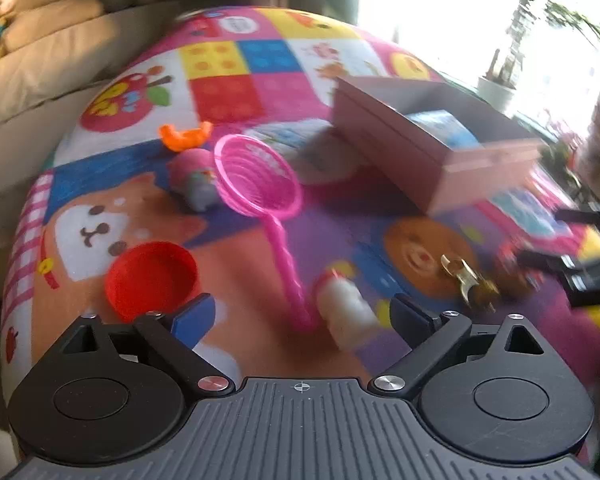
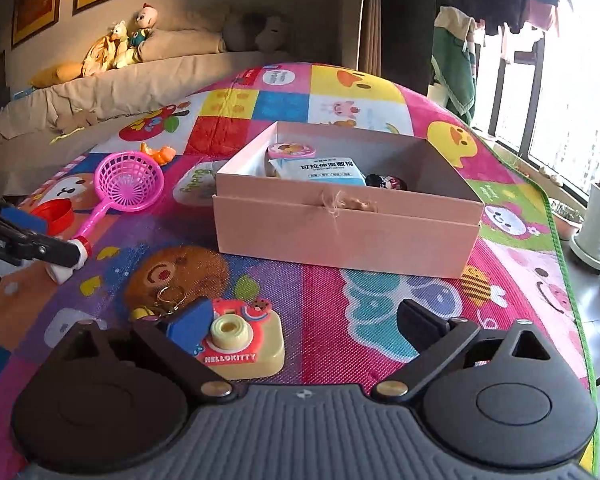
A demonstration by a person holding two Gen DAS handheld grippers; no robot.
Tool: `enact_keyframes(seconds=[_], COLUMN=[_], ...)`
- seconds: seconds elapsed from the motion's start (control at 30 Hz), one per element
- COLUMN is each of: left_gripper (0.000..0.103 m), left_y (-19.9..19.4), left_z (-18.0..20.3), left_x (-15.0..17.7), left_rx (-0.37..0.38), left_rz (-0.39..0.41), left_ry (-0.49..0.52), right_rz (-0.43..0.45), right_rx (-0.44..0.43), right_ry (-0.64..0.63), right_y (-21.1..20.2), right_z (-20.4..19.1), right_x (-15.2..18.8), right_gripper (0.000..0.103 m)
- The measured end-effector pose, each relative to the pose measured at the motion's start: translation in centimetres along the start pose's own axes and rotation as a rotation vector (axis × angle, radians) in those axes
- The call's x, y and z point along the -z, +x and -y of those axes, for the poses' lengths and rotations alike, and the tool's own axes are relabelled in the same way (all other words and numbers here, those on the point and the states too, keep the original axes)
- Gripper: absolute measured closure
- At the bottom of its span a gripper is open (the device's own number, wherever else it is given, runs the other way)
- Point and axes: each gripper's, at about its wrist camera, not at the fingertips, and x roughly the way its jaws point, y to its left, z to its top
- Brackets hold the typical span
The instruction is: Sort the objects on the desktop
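While my left gripper point(image 1: 302, 316) hovers with jaws spread wide over the small white bottle point(image 1: 346, 312) and pink strainer point(image 1: 260, 178), nothing is gripped. My right gripper point(image 2: 304, 322) is equally wide, the toy camera point(image 2: 240, 340) by its left finger, pink box point(image 2: 340, 232) beyond.

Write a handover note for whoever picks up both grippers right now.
Left gripper: open, holds nothing, low over the mat with the small white bottle and the pink scoop handle between its fingers.
Right gripper: open, holds nothing, with the toy camera beside its left finger.
Done: the pink box already holds a wipes pack, a round tin and a small dark toy.
Left on the mat: bottle, scoop, red cup, orange toy, pink-and-grey toy, keyring, camera, and a white pack behind the box.
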Motion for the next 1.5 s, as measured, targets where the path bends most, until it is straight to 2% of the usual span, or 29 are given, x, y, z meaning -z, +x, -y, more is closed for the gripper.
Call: enact_keyframes(seconds=[0.07,0.17,0.27,0.33,0.37,0.47,0.53,0.6,0.67,0.73,0.83,1.03,1.1,1.17,1.27,1.4,1.43,1.5], left_gripper=[0.004,0.004,0.004,0.004,0.004,0.004,0.005,0.005,0.013,0.017,0.017,0.024,0.024,0.024,0.022,0.022,0.022,0.022], left_y=[-0.2,-0.1,0.1,-0.2,-0.5,-1.6,-1.9,-1.5,-1.0,-0.5,0.3,0.8,0.7,0.6,0.2,-0.5,-0.8,-1.9], left_z=[0.8,1.2,0.5,-0.1,-0.5,-0.8,-0.2,0.8,1.7,2.9,3.9,3.2,2.9,2.4,0.8,-1.4,-1.8,-2.6], left_x=[0.7,1.5,1.4,1.1,1.0,0.9,0.9,1.0,1.1,1.1,1.3,1.0,1.0,1.1,1.5,1.9,1.9,1.9], left_rx=[-0.036,-0.151,-0.272,-0.316,-0.304,-0.155,-0.085,-0.064,-0.034,-0.017,-0.069,-0.101,-0.116,-0.140,-0.226,-0.408,-0.414,-0.341], left_rz=[-0.013,-0.023,-0.011,-0.001,0.006,0.027,0.041,0.035,0.024,0.023,0.022,0.018,0.017,0.015,0.017,0.037,0.039,0.045], left_ry=[0.048,0.109,0.121,0.098,0.068,-0.044,-0.066,-0.067,-0.074,-0.041,0.014,-0.001,0.006,0.025,0.038,0.046,0.025,-0.055], right_rz=[-0.006,-0.006,-0.007,-0.008,-0.008,-0.009,-0.010,-0.011,-0.011,-0.011,-0.012,-0.014,-0.016,-0.039,-0.051,0.013,0.020,0.025], right_rx=[-0.004,-0.006,-0.007,-0.009,-0.009,-0.010,-0.013,-0.014,-0.014,-0.015,-0.016,-0.021,-0.048,-0.132,-0.205,-0.178,-0.172,-0.157], right_ry=[0.011,0.013,0.015,0.017,0.019,0.022,0.025,0.029,0.029,0.029,0.032,0.029,0.004,-0.031,-0.095,-0.173,-0.171,-0.161], right_y=[0.1,0.0,0.0,0.0,0.0,0.0,-0.1,-0.1,0.0,0.0,0.0,0.0,-0.3,-0.7,-1.8,-3.1,-3.2,-3.2], right_z=[0.1,0.2,0.3,0.3,0.3,0.3,0.4,0.4,0.5,0.5,0.5,0.5,0.2,-0.5,-2.0,-3.6,-3.6,-3.6], right_x=[0.1,0.2,0.2,0.1,0.1,0.2,0.2,0.2,0.1,0.1,0.2,0.1,0.1,0.0,0.1,-0.3,-0.5,-0.8], right_gripper=[0.000,0.000,0.000,0.000,0.000,0.000,0.000,0.000,0.000,0.000,0.000,0.000,0.000,0.000,0.000,0.000,0.000,0.000])
